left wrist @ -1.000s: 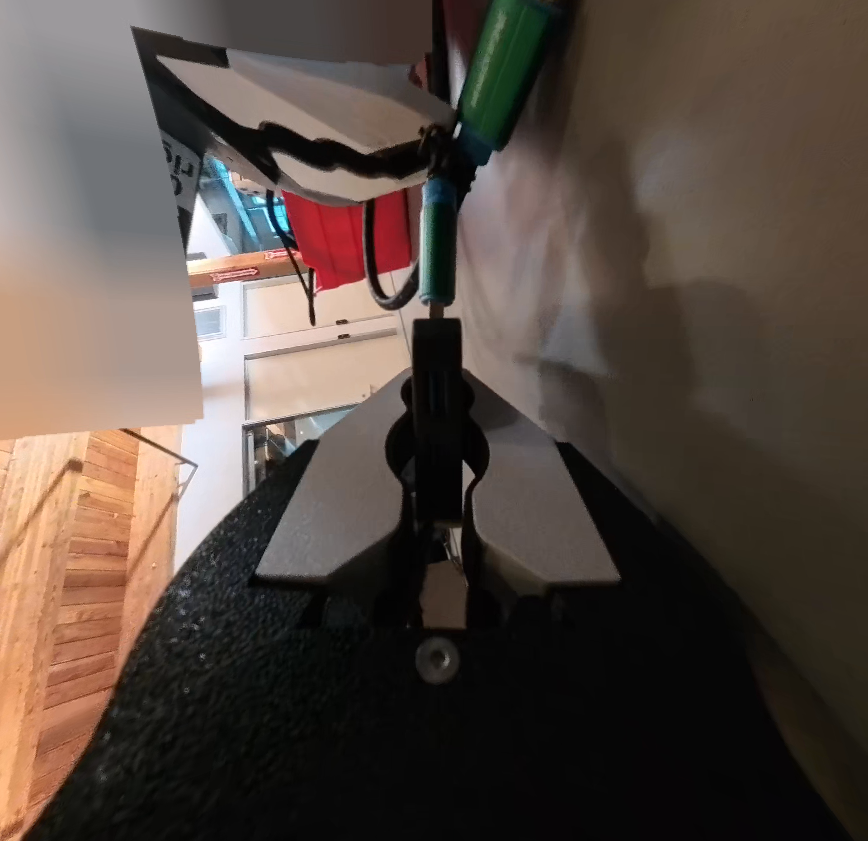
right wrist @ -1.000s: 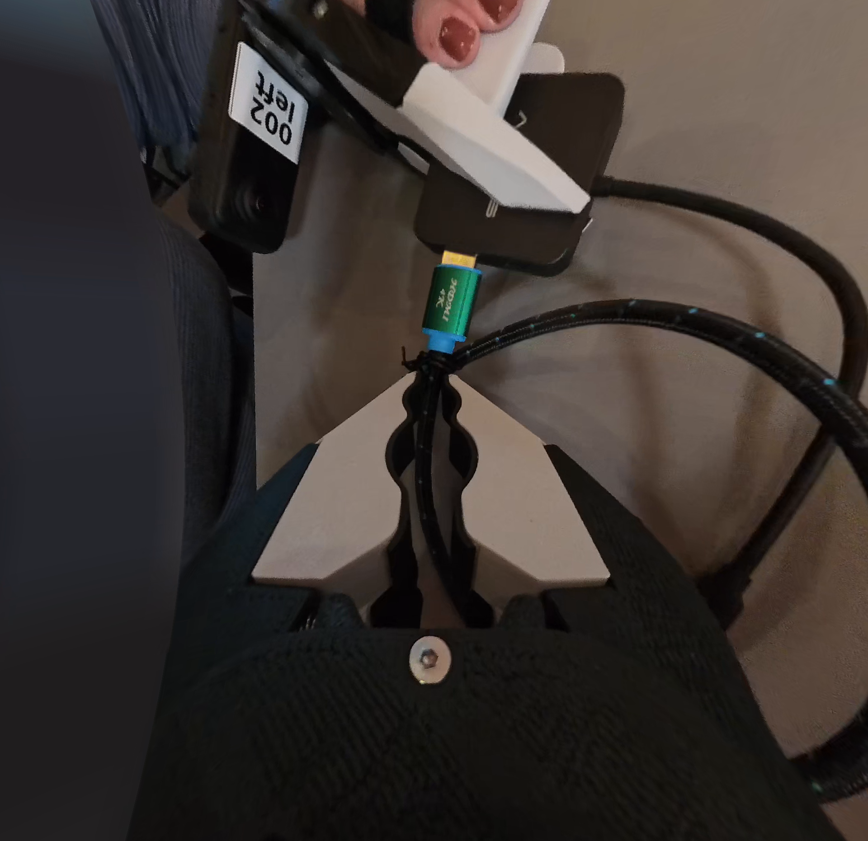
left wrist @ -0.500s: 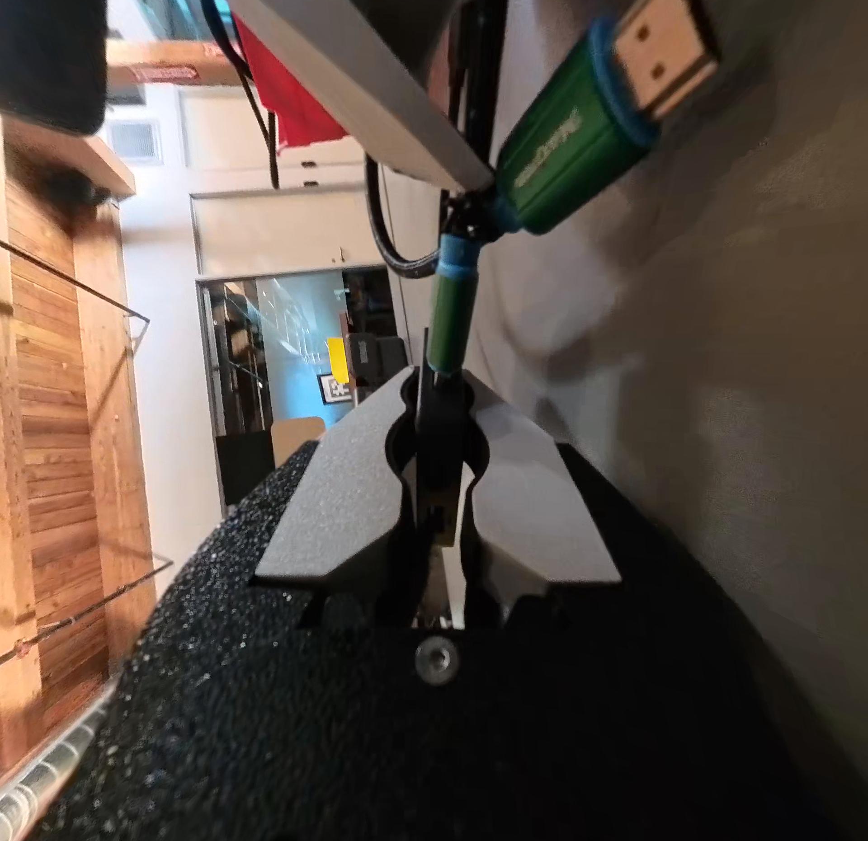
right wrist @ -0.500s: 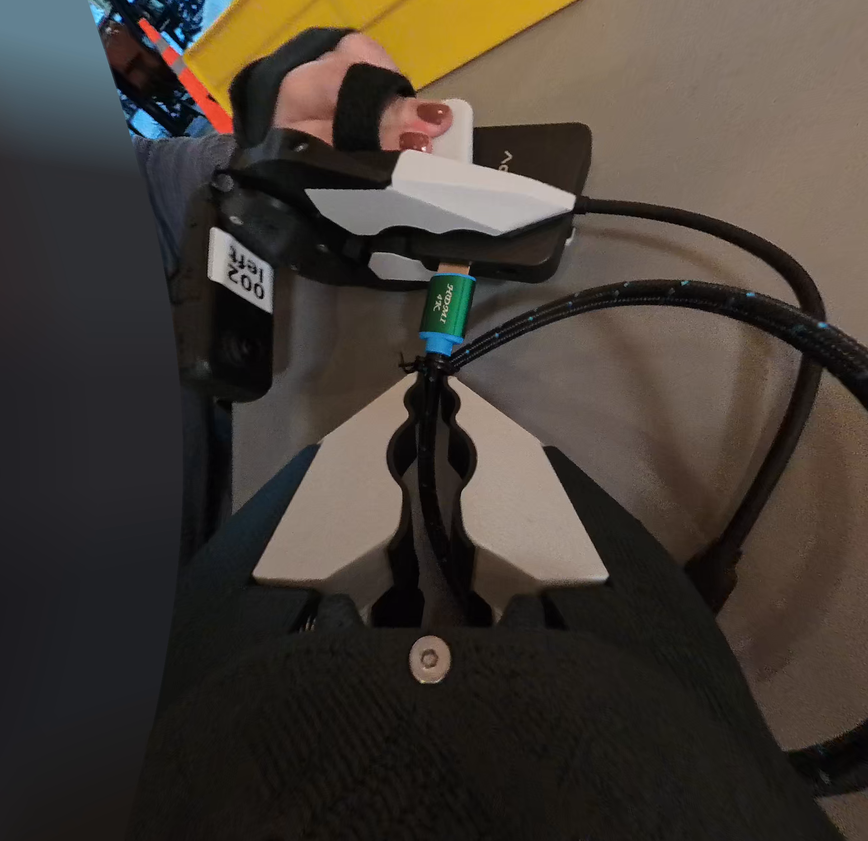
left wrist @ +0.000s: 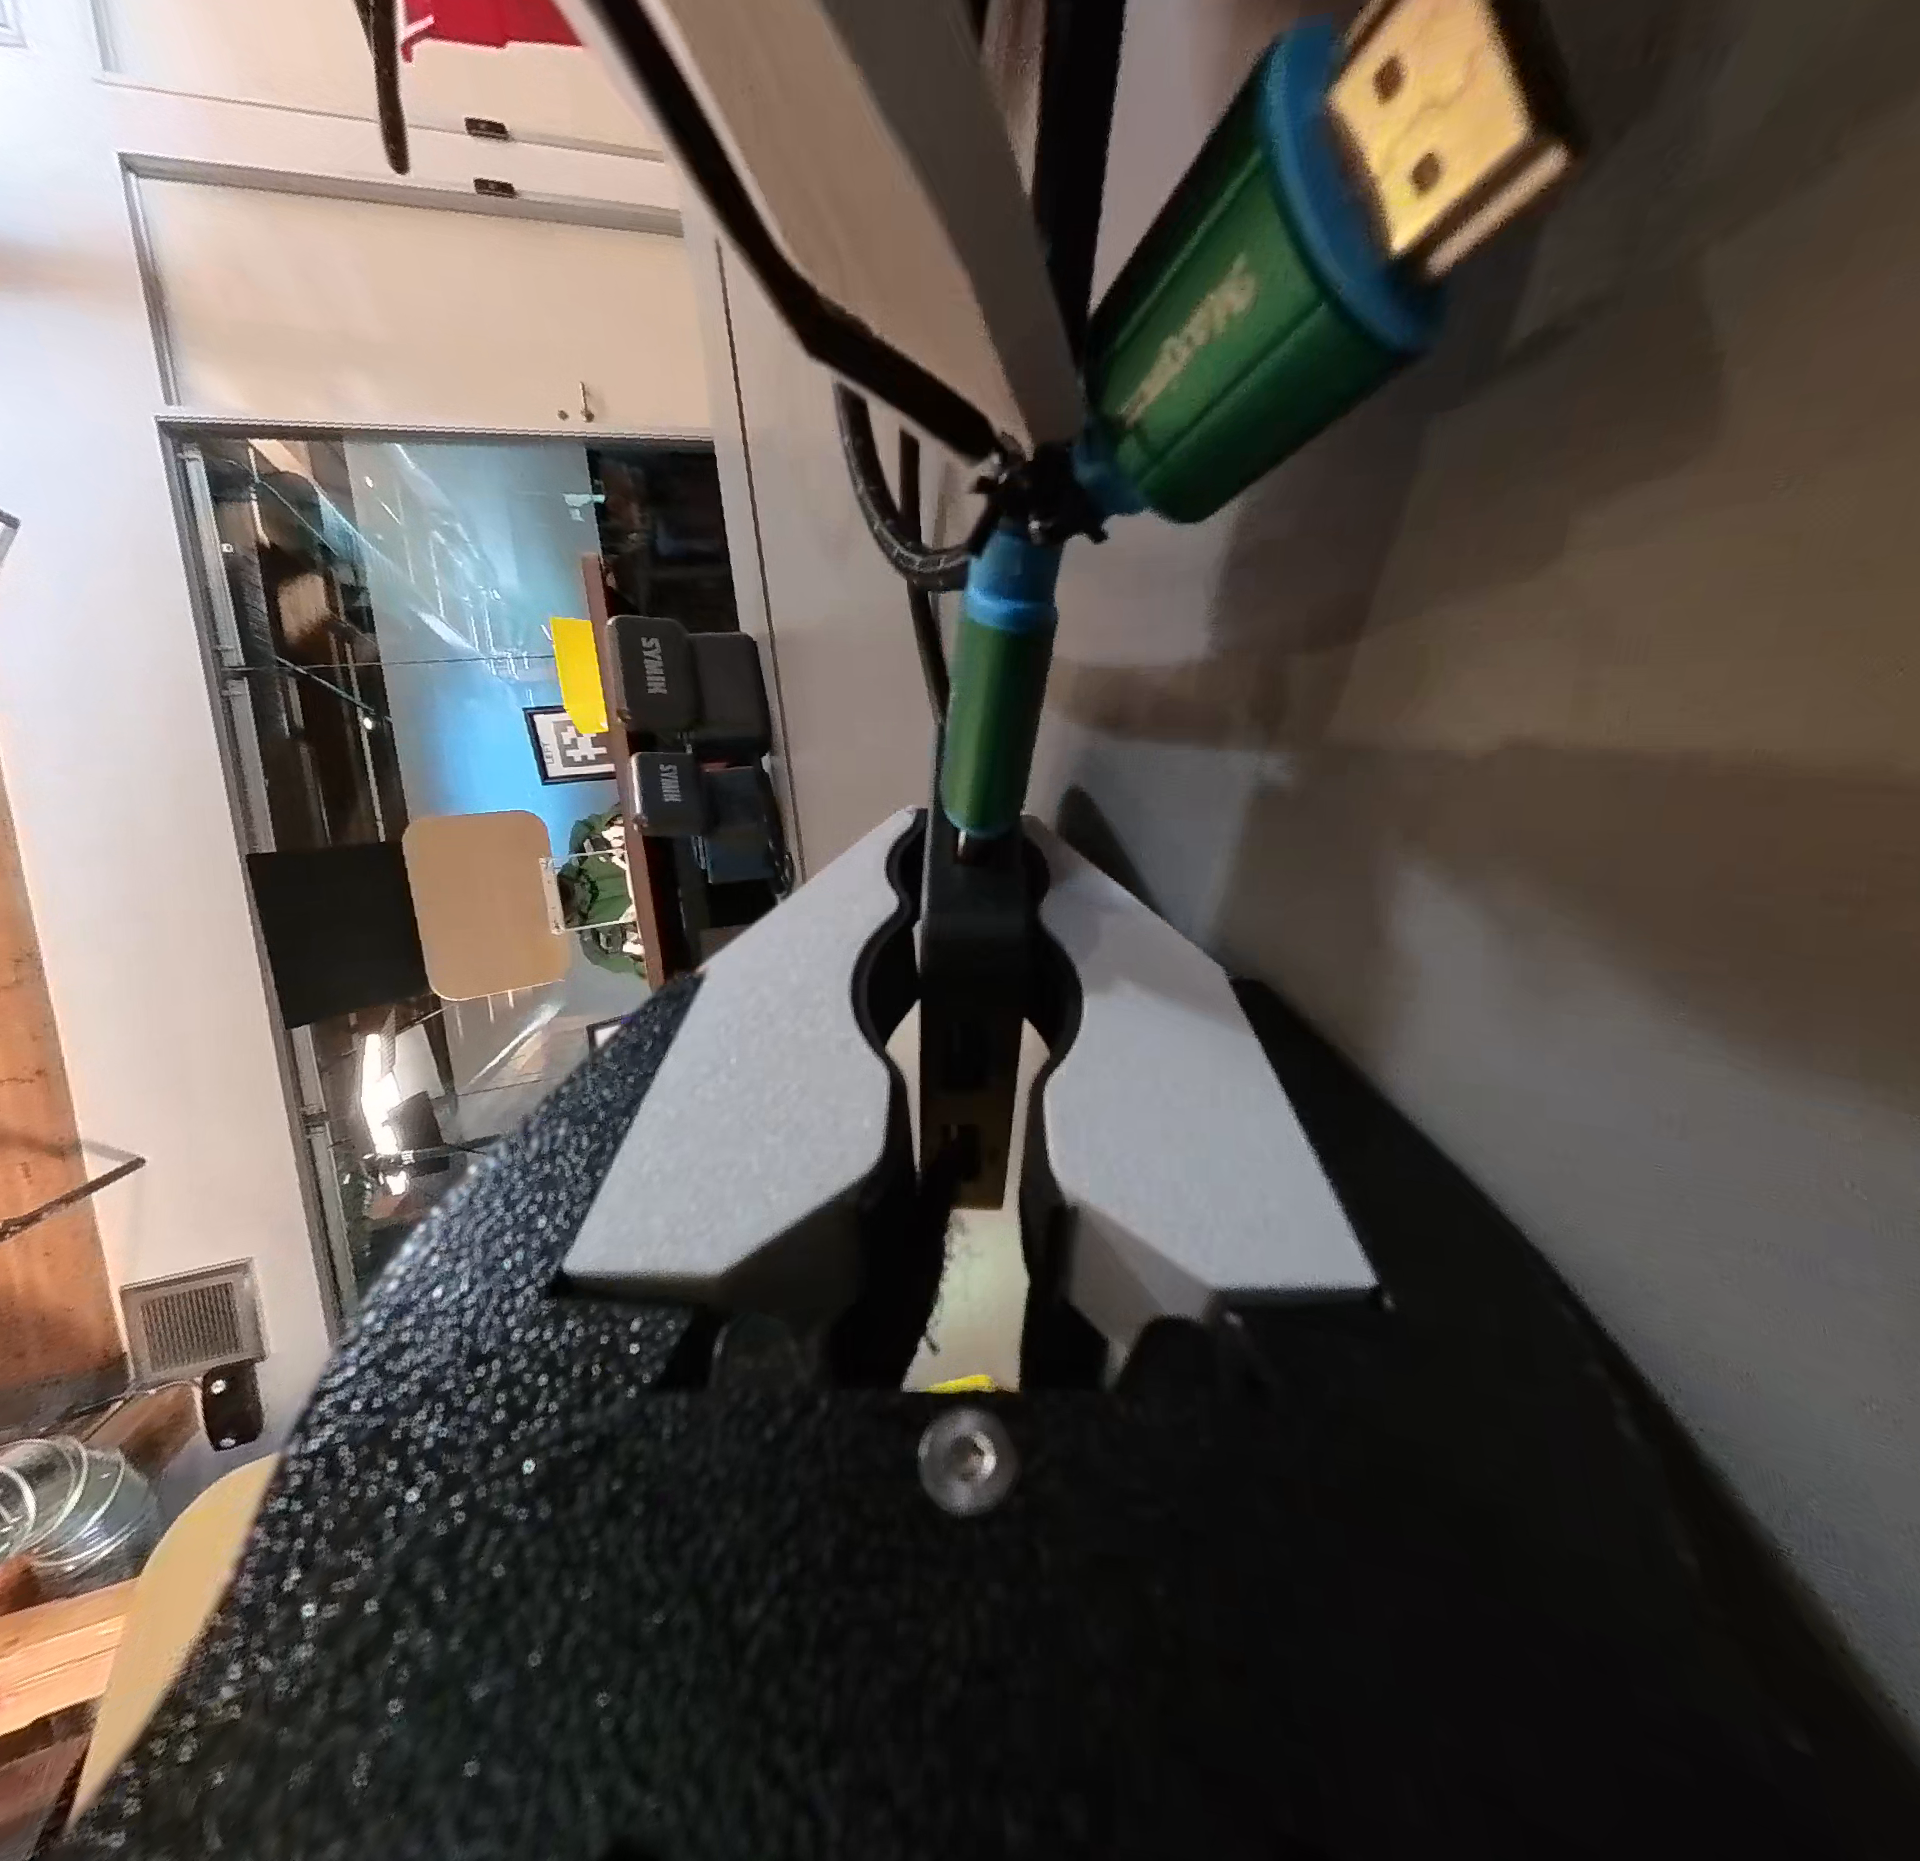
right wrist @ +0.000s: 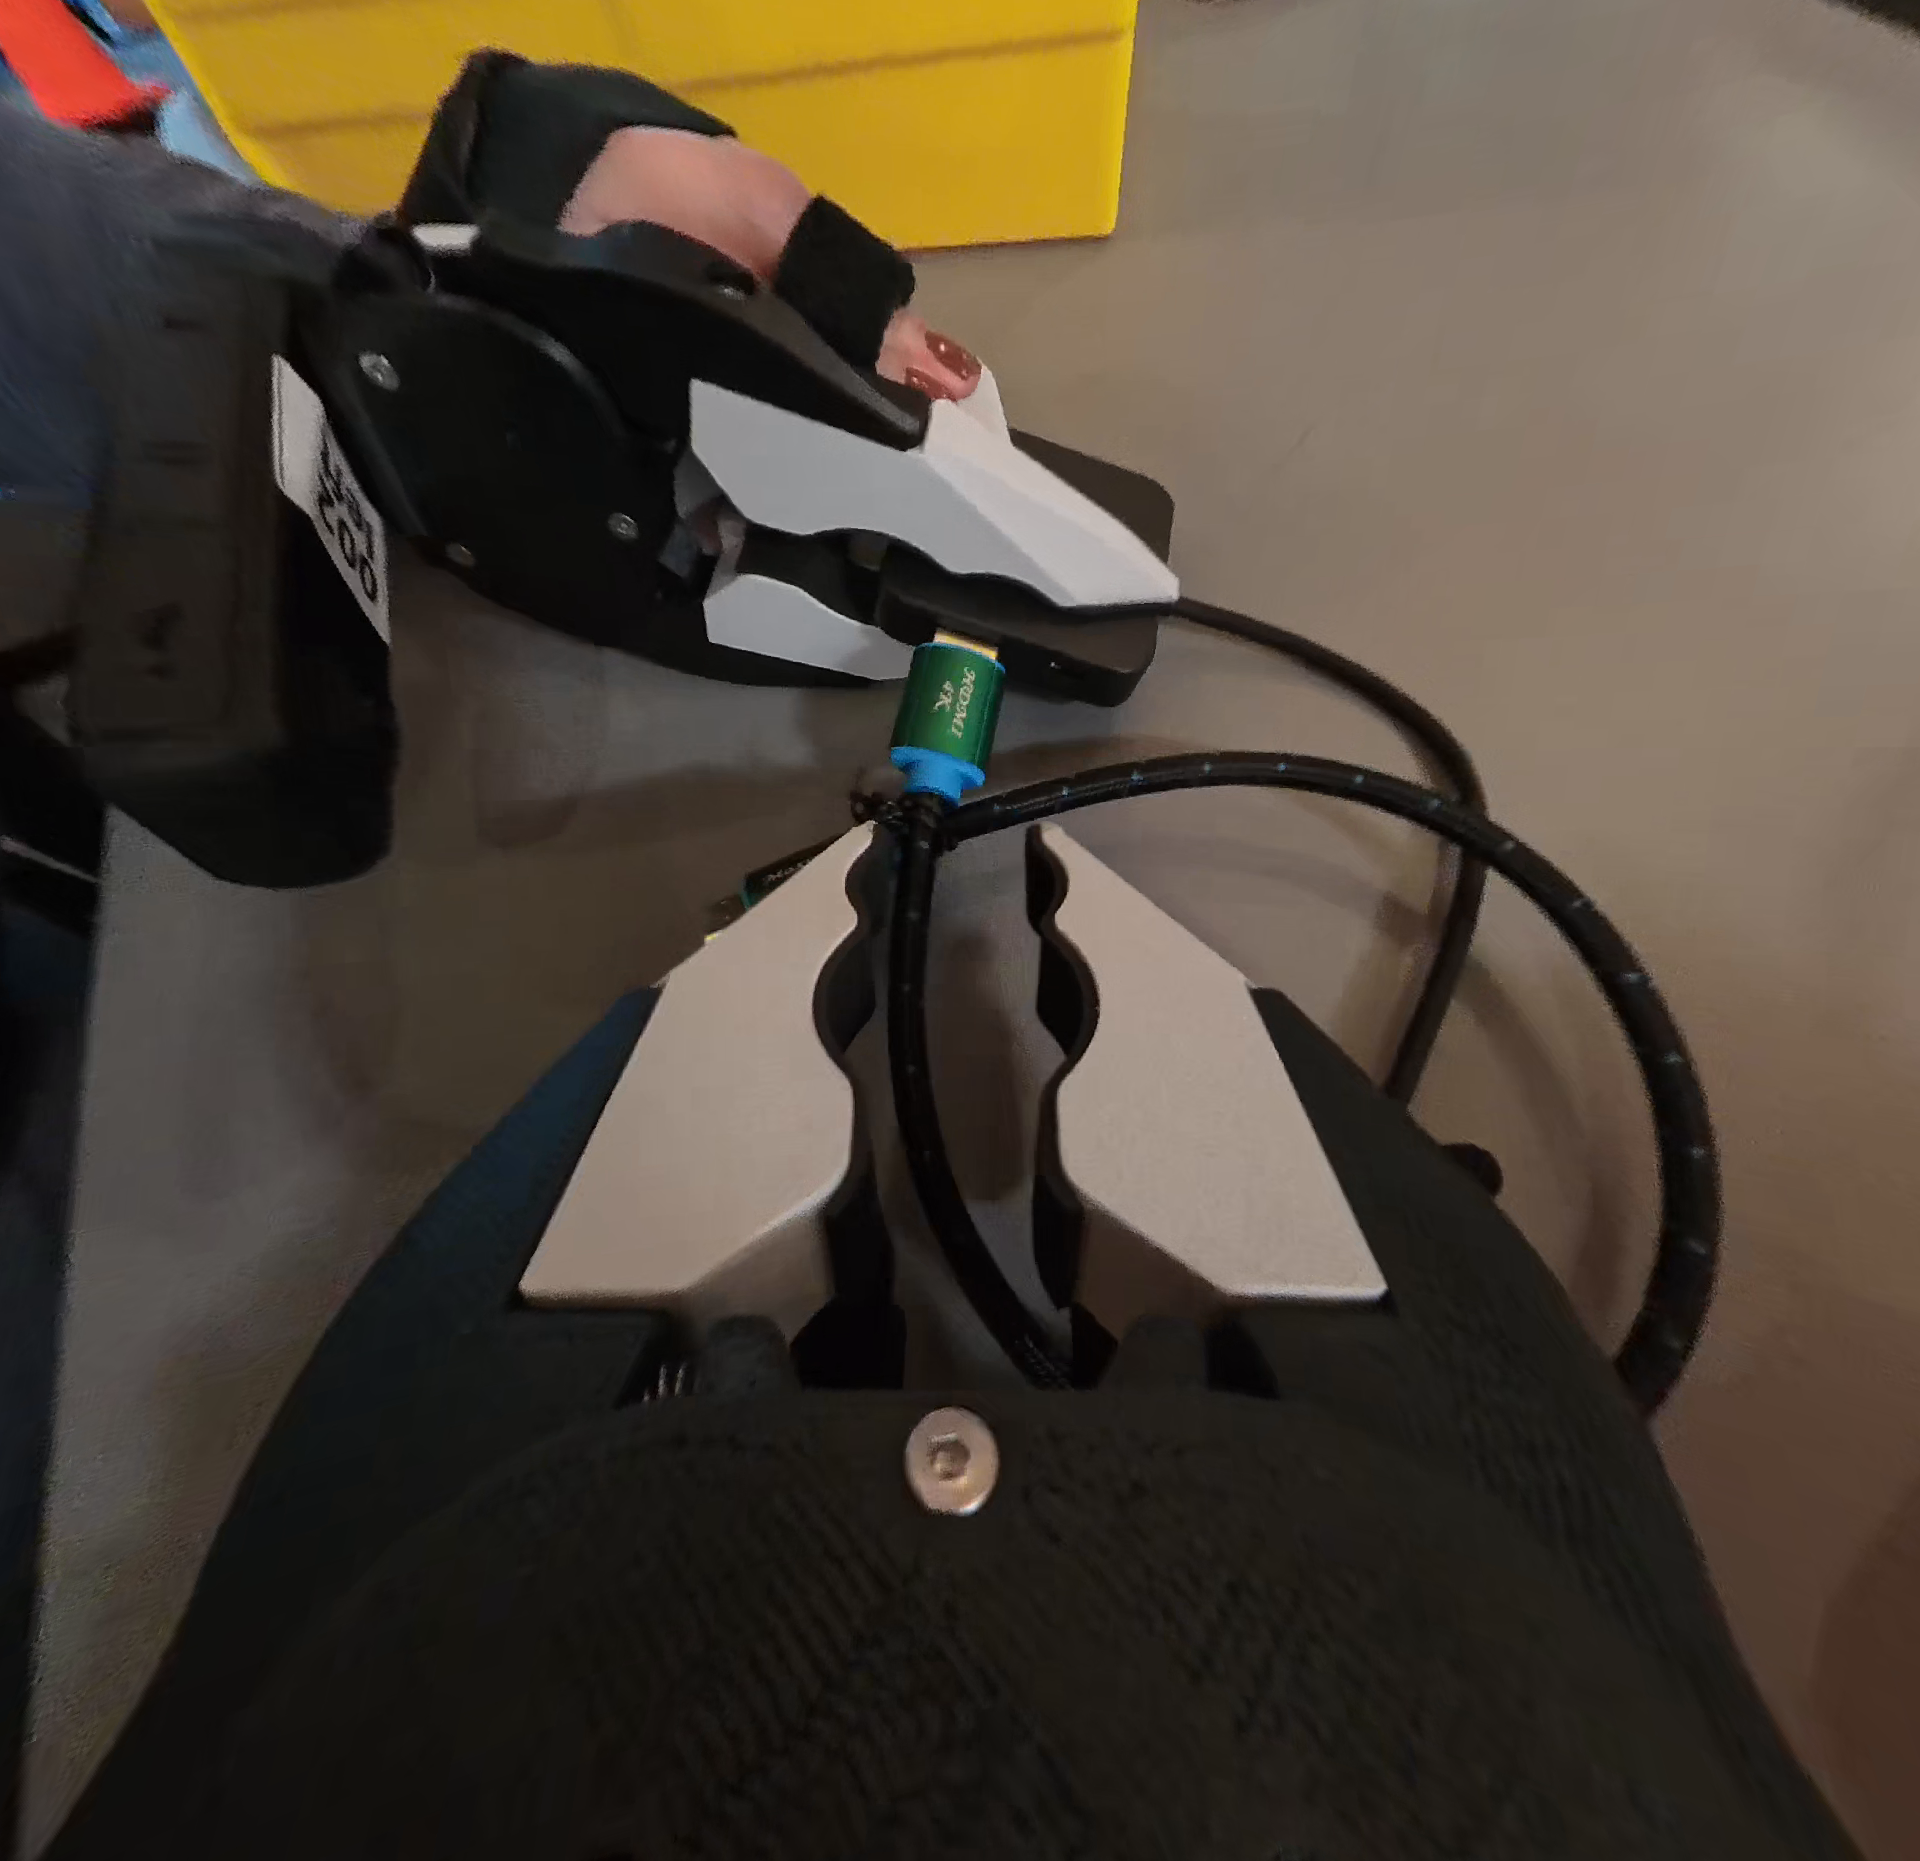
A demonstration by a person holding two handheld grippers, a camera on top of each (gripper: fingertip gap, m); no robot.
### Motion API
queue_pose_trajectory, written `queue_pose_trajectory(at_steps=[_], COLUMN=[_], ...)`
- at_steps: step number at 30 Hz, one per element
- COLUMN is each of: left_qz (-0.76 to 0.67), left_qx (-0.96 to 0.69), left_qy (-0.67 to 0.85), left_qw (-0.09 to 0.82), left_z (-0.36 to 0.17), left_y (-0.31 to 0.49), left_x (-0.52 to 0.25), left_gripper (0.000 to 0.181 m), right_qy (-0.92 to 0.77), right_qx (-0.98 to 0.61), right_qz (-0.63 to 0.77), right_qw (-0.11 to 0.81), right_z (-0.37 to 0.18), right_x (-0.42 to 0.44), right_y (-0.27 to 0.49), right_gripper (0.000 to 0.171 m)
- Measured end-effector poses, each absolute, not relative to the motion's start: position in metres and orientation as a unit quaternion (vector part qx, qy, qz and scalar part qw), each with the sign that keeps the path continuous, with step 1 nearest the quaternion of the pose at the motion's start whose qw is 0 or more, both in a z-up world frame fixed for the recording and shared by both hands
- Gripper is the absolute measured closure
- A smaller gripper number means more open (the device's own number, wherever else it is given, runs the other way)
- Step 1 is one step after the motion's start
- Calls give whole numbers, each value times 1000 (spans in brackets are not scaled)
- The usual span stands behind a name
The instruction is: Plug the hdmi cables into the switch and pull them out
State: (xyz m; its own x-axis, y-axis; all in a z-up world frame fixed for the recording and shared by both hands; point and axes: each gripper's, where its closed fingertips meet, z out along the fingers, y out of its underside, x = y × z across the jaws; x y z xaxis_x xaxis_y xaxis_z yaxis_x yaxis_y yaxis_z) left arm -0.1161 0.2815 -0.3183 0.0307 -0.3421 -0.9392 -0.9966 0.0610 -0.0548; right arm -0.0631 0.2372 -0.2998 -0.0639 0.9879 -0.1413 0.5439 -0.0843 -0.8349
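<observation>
My left gripper (left wrist: 971, 845) is shut on the flat black switch (left wrist: 971, 938), seen edge-on; it also shows in the right wrist view (right wrist: 1060, 616), clamping the switch (right wrist: 1122, 492) on the grey table. A green HDMI plug (right wrist: 945, 699) sits in the switch's near port with a sliver of gold showing; it also shows in the left wrist view (left wrist: 992, 741). My right gripper (right wrist: 951, 845) is open, and the braided cable (right wrist: 1455, 803) lies loose between its fingers. A second green plug (left wrist: 1247, 315) hangs free beside it, its gold tip bare.
A thick black cable (right wrist: 1403, 689) leaves the switch's far side and curves right. A yellow bin (right wrist: 727, 66) stands at the table's back. A gloved hand (right wrist: 623, 180) holds the left gripper. The grey table (right wrist: 1507, 357) spreads to the right.
My right gripper has opened and let go of the braided cable. The green plug has gone deeper into the switch. My left gripper still holds the switch.
</observation>
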Motion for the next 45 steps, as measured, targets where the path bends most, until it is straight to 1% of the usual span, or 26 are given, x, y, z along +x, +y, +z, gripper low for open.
queue_pose_trajectory(at_steps=[4, 6, 8, 10, 15, 17, 22, 25, 28, 31, 39, 45], left_qz=[366, 363, 366, 363, 333, 326, 322, 298, 302, 354, 402, 420], left_qx=[-589, -590, -585, -590, -622, -629, -626, -651, -656, -621, -619, -612], left_qy=[578, 579, 582, 580, 567, 564, 565, 541, 538, 568, 559, 550], left_qw=[431, 431, 429, 429, 426, 424, 431, 442, 434, 408, 378, 384], left_z=[-317, -317, -318, -318, -318, -318, -318, -318, -317, -317, -310, -302], left_y=[282, 282, 282, 282, 282, 282, 281, 277, 275, 275, 275, 276], left_x=[-116, -115, -115, -114, -112, -112, -112, -118, -124, -127, -127, -128], left_gripper=[169, 169, 169, 170, 169, 169, 169, 163, 165, 169, 171, 172], right_qy=[-660, -668, -662, -663, -696, -701, -715, -711, -705, -704, -704, -698], right_qx=[-586, -576, -570, -563, -578, -575, -556, -558, -565, -563, -556, -551], right_qz=[344, 352, 381, 386, 278, 256, 193, 187, 197, 196, 164, 155], right_qw=[321, 313, 303, 309, 324, 337, 378, 384, 381, 386, 410, 431], right_z=[-292, -284, -272, -268, -298, -301, -303, -307, -307, -307, -305, -298], right_x=[-63, -61, -60, -64, -74, -77, -78, -77, -78, -80, -80, -82], right_y=[240, 240, 238, 235, 236, 236, 240, 242, 242, 241, 242, 242], right_gripper=[145, 135, 134, 137, 142, 149, 154, 157, 157, 157, 158, 159])
